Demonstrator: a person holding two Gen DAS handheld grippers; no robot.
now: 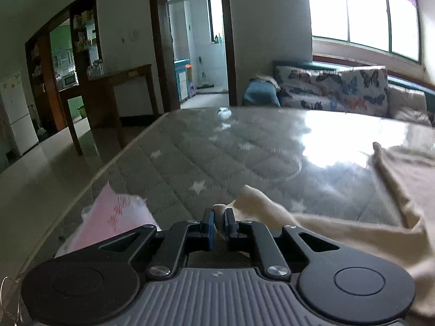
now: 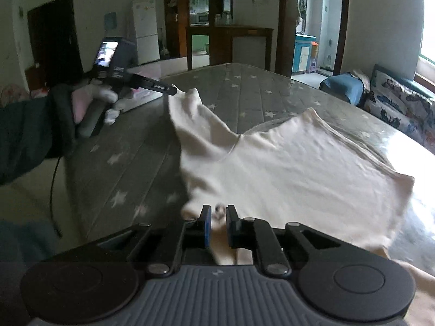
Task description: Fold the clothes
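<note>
Left hand-held gripper (image 1: 219,217) is closed narrowly on a corner of the cream garment (image 2: 285,168); cloth sits pinched between its blue pads (image 1: 208,221). From the right wrist view, this same unit (image 2: 174,91) is seen lifting that corner clear of the surface, with the person's gloved left hand (image 2: 95,100) on its handle. Right hand-held gripper (image 2: 218,217) is likewise nearly closed, with a bunched edge of the garment caught between its fingers. Garment location: spread across the grey star-patterned mattress (image 2: 239,87), mostly flat, with its lifted part running up to the left unit. Pink sheet of paper (image 1: 117,217) with red marks lies near the mattress edge, just left of the left unit. Butterfly-print cushions (image 1: 337,87) stand beyond the far edge.
</note>
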